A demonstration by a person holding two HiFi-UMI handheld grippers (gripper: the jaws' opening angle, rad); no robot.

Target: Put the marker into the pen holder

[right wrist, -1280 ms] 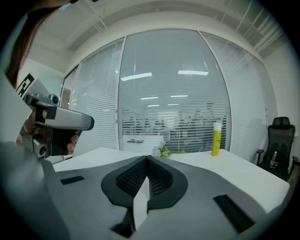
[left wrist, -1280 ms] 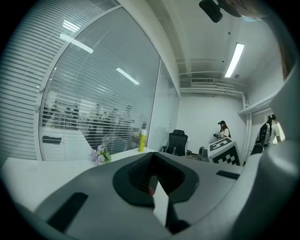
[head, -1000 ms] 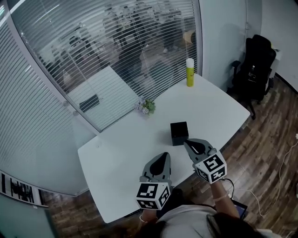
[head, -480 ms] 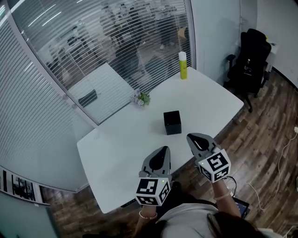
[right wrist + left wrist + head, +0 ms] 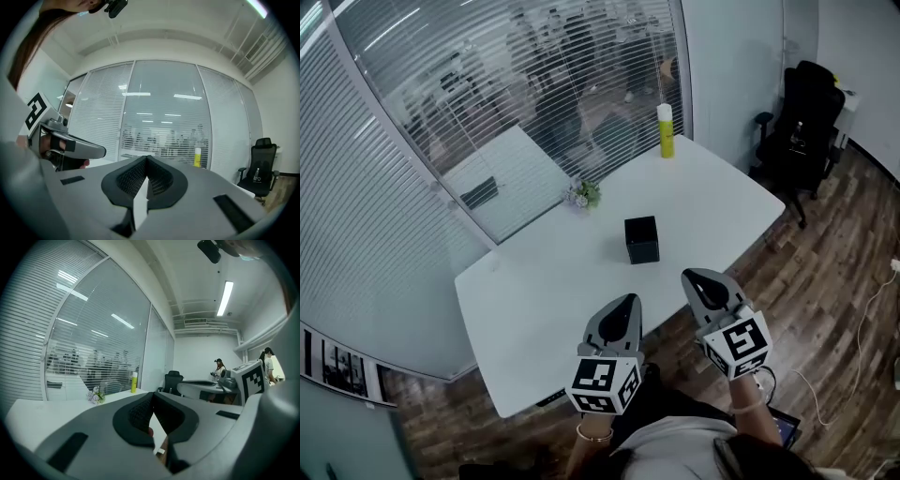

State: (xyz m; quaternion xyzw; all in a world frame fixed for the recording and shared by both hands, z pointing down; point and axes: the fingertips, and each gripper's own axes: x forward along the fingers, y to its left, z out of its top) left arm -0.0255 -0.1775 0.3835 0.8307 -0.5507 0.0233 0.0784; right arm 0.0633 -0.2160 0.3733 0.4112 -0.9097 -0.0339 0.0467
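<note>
The pen holder (image 5: 641, 239) is a small black cube standing near the middle of the white table (image 5: 534, 291). No marker shows in any view. My left gripper (image 5: 625, 301) hangs over the table's near edge, its jaws pressed together with nothing between them. My right gripper (image 5: 692, 277) hovers just off the near edge, to the right of and nearer than the pen holder, and it is also shut and empty. In the left gripper view the left gripper (image 5: 152, 394) shows closed tips, and in the right gripper view the right gripper (image 5: 146, 159) does too.
A yellow-green bottle (image 5: 665, 131) stands at the table's far corner and a small flower pot (image 5: 582, 194) sits by the glass wall with blinds (image 5: 487, 112). A black office chair (image 5: 806, 122) stands to the right on the wooden floor. People stand at a far desk (image 5: 220, 369).
Both grippers have drawn back from the pen holder toward the person, the right one from right beside it to off the table's edge. Both stay shut and empty.
</note>
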